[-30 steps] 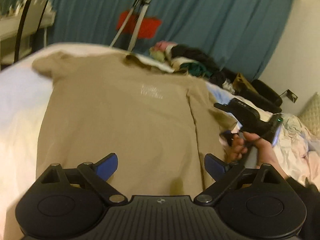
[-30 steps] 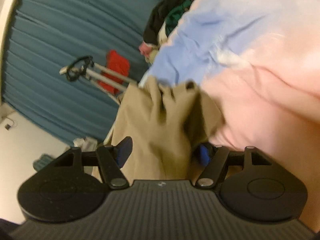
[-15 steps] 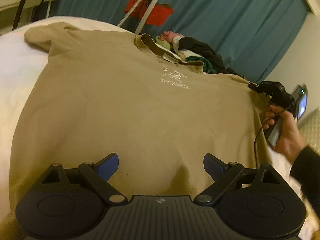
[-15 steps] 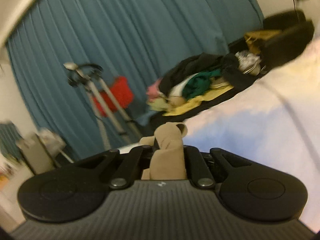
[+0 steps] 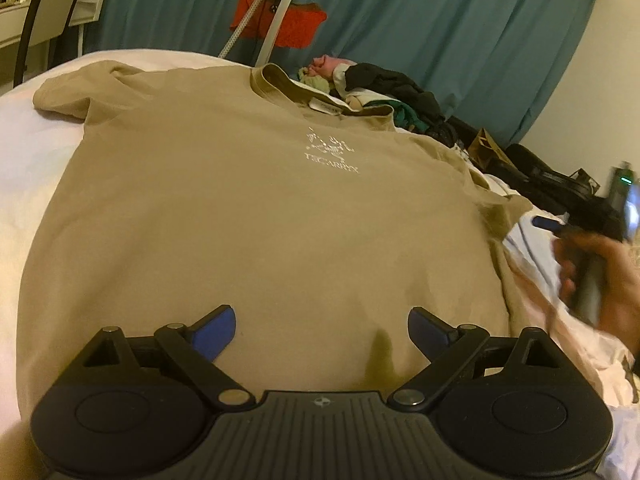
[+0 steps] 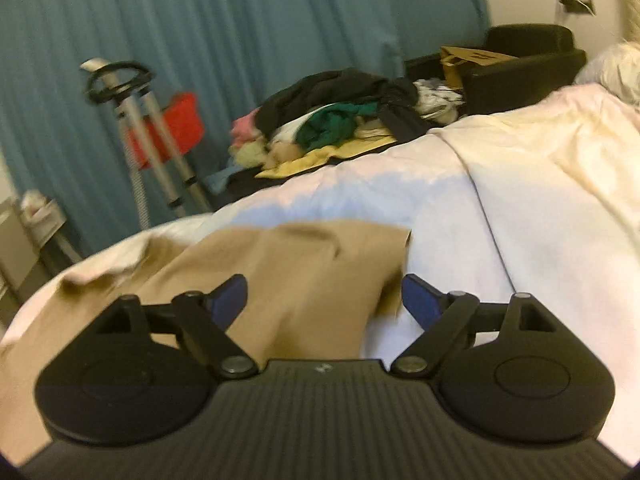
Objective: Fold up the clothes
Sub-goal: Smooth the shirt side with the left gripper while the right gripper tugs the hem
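The left hand-held gripper hangs low over the hem end of a tan T-shirt, its blue-padded jaws spread wide and holding nothing. The shirt lies spread flat, logo side up, on a bed covered in pale bedding. The collar sits at the shirt's far end. One sleeve lies stretched out from the shirt's far left shoulder; the other sleeve, on the shirt's right side, lies rumpled just ahead of the right hand-held gripper. That tool's jaws are also wide apart and grip no cloth. It is carried by a hand seen blurred off the shirt's right edge.

No fold shows in the body of the shirt, which would fit either a garment laid out for folding or one opened out again.

The right sleeve is the likely trouble spot: a grab at that bunched cloth could catch only the top layer, or take some bedding with it. The soft bed gives under pressure, so a jaw pushed down may drag wrinkles across the flat front.

Beyond the shirt's collar a pile of other clothes waits, with a teal curtain behind.
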The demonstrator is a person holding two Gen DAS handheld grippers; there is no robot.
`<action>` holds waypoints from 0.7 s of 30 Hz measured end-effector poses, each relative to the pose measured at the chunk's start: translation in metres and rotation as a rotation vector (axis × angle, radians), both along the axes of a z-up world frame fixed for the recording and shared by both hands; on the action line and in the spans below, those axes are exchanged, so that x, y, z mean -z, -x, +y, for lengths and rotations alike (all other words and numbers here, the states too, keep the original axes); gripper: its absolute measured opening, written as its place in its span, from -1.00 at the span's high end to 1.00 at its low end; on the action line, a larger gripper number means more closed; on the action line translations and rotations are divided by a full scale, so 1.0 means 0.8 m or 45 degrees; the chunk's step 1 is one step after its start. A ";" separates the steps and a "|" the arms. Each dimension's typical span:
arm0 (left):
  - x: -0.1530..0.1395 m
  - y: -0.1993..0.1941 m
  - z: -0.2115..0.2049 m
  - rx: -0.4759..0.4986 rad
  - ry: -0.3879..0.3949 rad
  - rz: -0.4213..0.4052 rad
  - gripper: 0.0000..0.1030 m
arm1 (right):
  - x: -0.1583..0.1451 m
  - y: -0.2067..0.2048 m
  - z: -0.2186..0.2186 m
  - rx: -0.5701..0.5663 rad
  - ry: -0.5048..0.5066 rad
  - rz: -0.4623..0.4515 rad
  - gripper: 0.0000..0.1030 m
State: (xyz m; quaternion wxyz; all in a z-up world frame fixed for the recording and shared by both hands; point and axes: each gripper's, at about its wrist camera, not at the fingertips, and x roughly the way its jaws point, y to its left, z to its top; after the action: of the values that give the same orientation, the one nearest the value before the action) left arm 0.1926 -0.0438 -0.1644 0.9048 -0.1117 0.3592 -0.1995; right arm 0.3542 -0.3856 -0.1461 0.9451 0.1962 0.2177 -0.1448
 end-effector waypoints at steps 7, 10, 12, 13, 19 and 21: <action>-0.013 0.053 -0.017 0.144 0.007 0.010 -0.83 | -0.049 0.185 0.097 -0.121 -0.031 -0.032 -0.66; -0.014 0.081 -0.031 0.239 0.035 0.055 -0.79 | -0.070 0.238 0.121 -0.099 -0.063 -0.089 -0.66; -0.015 0.099 -0.040 0.302 0.053 0.085 -0.77 | -0.075 0.262 0.124 -0.091 -0.100 -0.115 -0.66; -0.016 0.109 -0.045 0.334 0.062 0.100 -0.77 | -0.075 0.271 0.123 -0.090 -0.122 -0.123 -0.66; -0.007 0.152 -0.085 0.464 0.130 0.202 -0.46 | -0.069 0.307 0.115 -0.063 -0.201 -0.124 -0.66; 0.002 0.160 -0.103 0.487 0.136 0.234 -0.26 | -0.067 0.310 0.110 -0.053 -0.218 -0.131 -0.66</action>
State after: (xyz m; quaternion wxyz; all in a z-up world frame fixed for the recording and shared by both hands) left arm 0.0647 -0.1261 -0.1656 0.8067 -0.1070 0.4439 -0.3753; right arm 0.1063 -0.2972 -0.0926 0.9375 0.2789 0.1846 -0.0959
